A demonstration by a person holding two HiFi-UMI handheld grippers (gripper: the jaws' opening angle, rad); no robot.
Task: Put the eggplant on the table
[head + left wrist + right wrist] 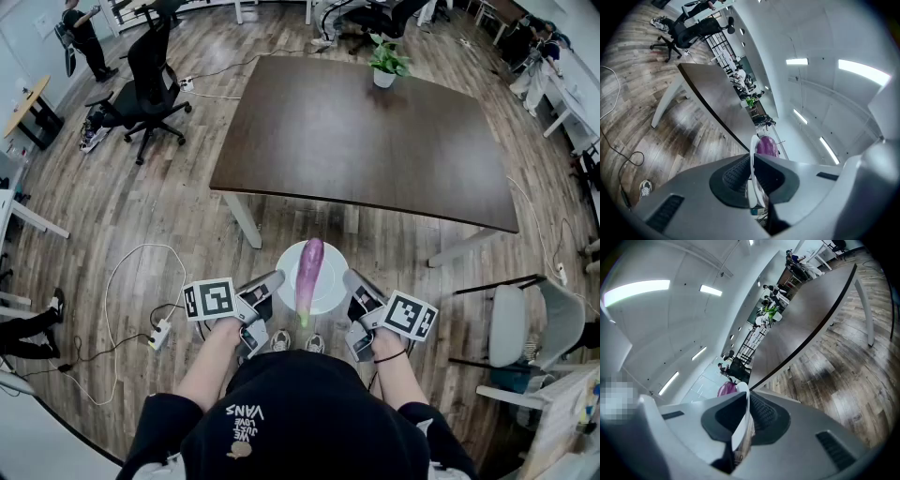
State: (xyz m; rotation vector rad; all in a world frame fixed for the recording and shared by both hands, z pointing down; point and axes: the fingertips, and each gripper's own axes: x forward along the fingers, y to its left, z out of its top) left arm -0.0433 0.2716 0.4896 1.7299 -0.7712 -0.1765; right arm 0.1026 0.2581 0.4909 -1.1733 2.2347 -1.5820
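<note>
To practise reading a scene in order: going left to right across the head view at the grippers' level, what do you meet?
Power strip → left gripper → eggplant → right gripper → pale chair. Both grippers clamp the white plate under the eggplant, so it is left out.

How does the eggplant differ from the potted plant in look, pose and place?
The eggplant is purple and long; the potted plant is leafy and green. The eggplant lies flat; the potted plant stands upright. The eggplant rests on a white plate held by the left gripper and right gripper over the floor; the potted plant stands on the table near its far edge. Both have a green part.
</note>
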